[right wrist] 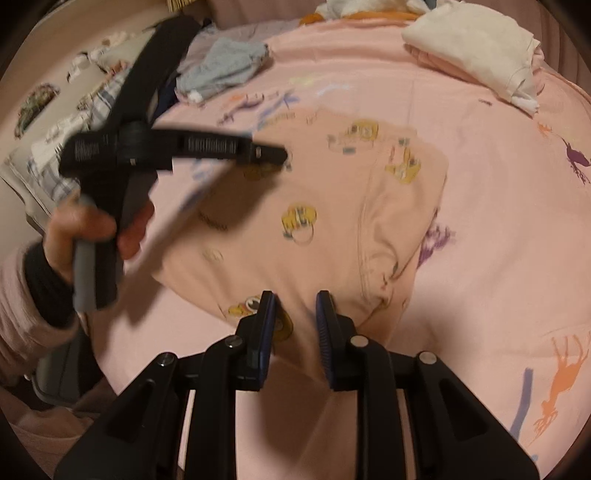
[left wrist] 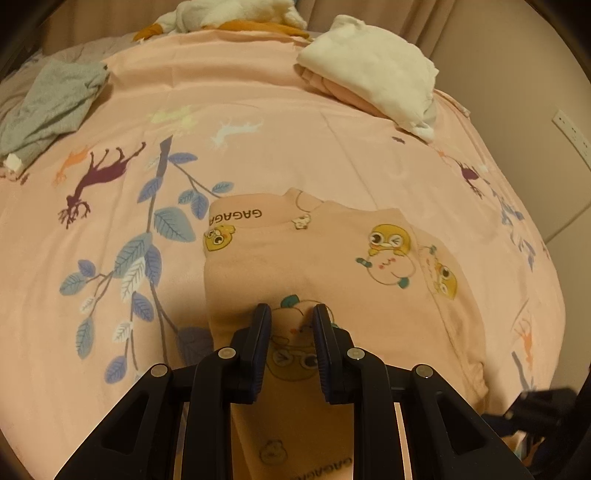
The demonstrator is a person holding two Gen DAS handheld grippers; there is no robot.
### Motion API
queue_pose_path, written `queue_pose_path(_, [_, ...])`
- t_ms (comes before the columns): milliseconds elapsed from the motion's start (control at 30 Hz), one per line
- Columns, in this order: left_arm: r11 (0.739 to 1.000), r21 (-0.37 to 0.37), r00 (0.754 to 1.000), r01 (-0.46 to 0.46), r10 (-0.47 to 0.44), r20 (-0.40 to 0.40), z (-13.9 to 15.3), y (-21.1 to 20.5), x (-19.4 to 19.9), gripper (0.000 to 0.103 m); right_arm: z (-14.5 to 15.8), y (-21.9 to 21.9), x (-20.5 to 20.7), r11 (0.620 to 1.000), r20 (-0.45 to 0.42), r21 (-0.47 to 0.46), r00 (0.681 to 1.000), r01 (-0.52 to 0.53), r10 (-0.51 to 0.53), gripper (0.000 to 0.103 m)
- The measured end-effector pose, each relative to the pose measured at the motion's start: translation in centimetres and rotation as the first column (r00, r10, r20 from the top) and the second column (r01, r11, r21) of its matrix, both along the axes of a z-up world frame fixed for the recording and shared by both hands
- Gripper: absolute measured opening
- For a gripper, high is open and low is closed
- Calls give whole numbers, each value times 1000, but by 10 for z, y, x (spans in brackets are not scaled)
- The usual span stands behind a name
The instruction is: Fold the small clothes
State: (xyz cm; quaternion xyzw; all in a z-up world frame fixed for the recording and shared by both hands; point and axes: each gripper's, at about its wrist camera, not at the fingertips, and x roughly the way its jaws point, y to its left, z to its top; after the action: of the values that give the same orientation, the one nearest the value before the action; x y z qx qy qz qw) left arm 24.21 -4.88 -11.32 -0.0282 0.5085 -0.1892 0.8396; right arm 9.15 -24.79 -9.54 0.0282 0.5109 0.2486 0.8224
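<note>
A small pink garment with yellow cartoon prints (left wrist: 332, 266) lies partly folded on the pink bedspread (left wrist: 280, 147). My left gripper (left wrist: 291, 314) is open, its fingers just over the garment's near part. In the right wrist view the same garment (right wrist: 314, 206) lies spread ahead. My right gripper (right wrist: 295, 299) is open and empty above the garment's near edge. The left gripper (right wrist: 273, 157) shows from the side there, held in a hand over the garment's left part.
A folded stack of white and pink clothes (left wrist: 373, 77) sits at the far right. A grey garment (left wrist: 51, 107) lies at the far left. A heap of white and orange clothes (left wrist: 236, 18) is at the far edge. A wall socket (left wrist: 572, 133) is right of the bed.
</note>
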Motion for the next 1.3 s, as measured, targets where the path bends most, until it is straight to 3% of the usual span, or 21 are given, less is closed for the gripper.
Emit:
queue_pose_path(167, [1000, 12, 1000, 12, -12, 9, 2, -1, -4, 21, 0, 0, 1, 1000, -19, 13, 1000, 0, 0, 24])
queue_pose_path(333, [1000, -8, 1000, 22, -22, 18, 10, 7, -21, 21, 9, -16, 6, 990, -37, 130, 998, 60, -55, 33])
queue_pose_path(400, [1000, -12, 1000, 27, -27, 15, 13, 13, -30, 29, 12, -22, 7, 981, -40, 165, 995, 99, -94, 39])
queue_pose_path(467, [999, -22, 1000, 26, -25, 18, 16, 19, -37, 45, 13, -26, 6, 974, -46, 181, 991, 135, -128, 42])
queue_pose_path(533, [1000, -21, 1000, 18, -18, 22, 19, 22, -42, 50, 14, -30, 8, 964, -57, 208, 986, 166, -158, 42])
queue_pose_path(633, [999, -44, 1000, -1, 1, -3, 18, 30, -49, 50, 16, -38, 9, 943, -74, 250, 975, 220, -208, 46])
queue_pose_path(767, [995, -101, 997, -25, 17, -75, 9, 41, -58, 50, 12, -46, 8, 931, -105, 250, 964, 265, -246, 60])
queue_pose_path(967, [993, -117, 993, 0, -14, -117, -2, 37, -77, 50, -4, -53, 7, 927, -190, 249, 953, 279, -236, 64])
queue_pose_path(1033, [995, -94, 994, 23, -33, -101, -2, 31, -82, 50, -10, -49, 5, 939, -205, 217, 953, 266, -223, 63])
queue_pose_path(1133, [997, -61, 996, 47, -52, -73, -3, 25, -88, 49, -13, -43, 4, 958, -176, 155, 961, 242, -214, 44])
queue_pose_path(1233, [997, -58, 996, 47, -51, -69, -4, 26, -88, 40, -15, -43, 7, 960, -176, 156, 963, 231, -203, 27])
queue_pose_path(1300, [997, -60, 996, 43, -48, -69, -4, 28, -87, 34, -13, -43, 7, 961, -164, 155, 966, 227, -202, 22])
